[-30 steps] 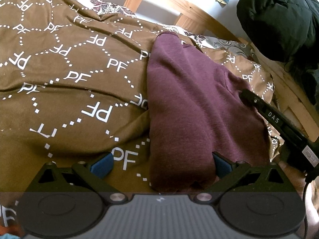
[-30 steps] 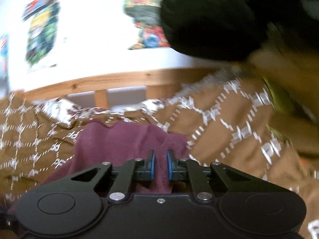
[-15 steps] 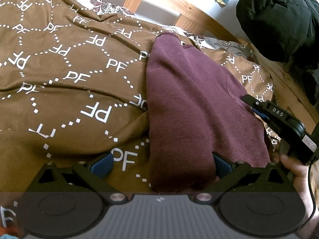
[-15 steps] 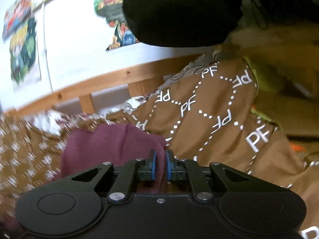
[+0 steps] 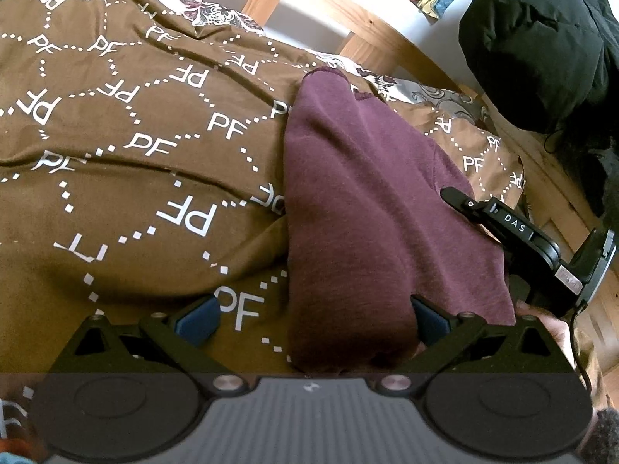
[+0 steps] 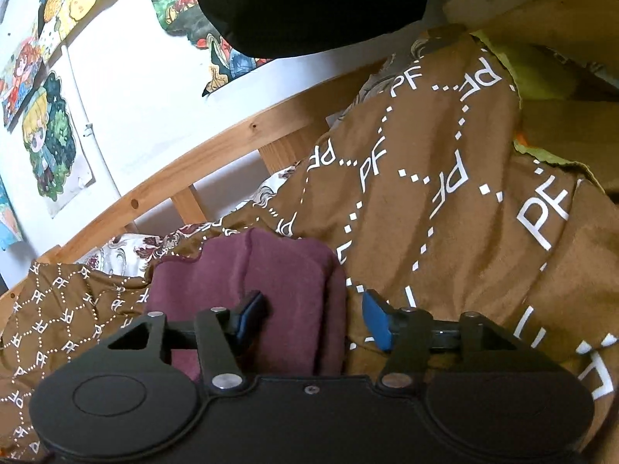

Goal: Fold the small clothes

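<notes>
The maroon garment (image 5: 367, 208) lies folded lengthwise on the bed's brown blanket (image 5: 116, 147). Left tool (image 5: 313, 319) stands wide, straddling its near end at 6 o'clock. Right tool (image 6: 309, 317), jaws opening, releases the garment's right edge at 3 o'clock, presumably after laying the fold.

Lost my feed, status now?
Left gripper open, right gripper opening. Maroon garment folded lengthwise on brown blanket, its edge between both jaws. Nothing blocking.
</notes>
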`<state>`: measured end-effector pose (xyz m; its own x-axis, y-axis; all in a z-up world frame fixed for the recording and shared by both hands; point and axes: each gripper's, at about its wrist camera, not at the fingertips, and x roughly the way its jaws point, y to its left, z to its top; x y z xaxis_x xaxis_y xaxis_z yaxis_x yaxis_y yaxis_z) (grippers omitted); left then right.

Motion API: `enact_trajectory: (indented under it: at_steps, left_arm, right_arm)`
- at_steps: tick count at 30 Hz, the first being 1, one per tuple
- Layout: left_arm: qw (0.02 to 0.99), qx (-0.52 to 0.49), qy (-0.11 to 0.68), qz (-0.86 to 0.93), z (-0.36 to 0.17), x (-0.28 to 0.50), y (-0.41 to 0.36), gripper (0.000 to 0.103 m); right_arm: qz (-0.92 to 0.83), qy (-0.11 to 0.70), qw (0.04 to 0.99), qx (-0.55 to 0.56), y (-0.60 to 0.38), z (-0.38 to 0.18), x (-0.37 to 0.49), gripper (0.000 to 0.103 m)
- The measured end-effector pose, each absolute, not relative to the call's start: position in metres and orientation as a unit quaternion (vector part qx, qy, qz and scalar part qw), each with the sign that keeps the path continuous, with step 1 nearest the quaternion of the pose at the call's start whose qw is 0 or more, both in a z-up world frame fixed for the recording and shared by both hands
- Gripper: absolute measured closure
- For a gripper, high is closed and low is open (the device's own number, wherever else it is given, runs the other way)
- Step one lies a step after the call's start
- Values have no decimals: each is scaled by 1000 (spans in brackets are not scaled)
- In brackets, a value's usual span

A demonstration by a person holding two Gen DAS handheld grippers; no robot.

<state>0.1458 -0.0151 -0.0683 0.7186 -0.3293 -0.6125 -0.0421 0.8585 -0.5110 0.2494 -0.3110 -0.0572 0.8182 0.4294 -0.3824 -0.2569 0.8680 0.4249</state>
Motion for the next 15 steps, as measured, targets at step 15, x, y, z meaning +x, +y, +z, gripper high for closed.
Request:
enact_trajectory:
  at_steps: [15]
  left_arm:
    - [891,-255,367,-82,-69,146,-15,0]
  right_arm:
    - [181,246,939,157,-301,-54,242,73]
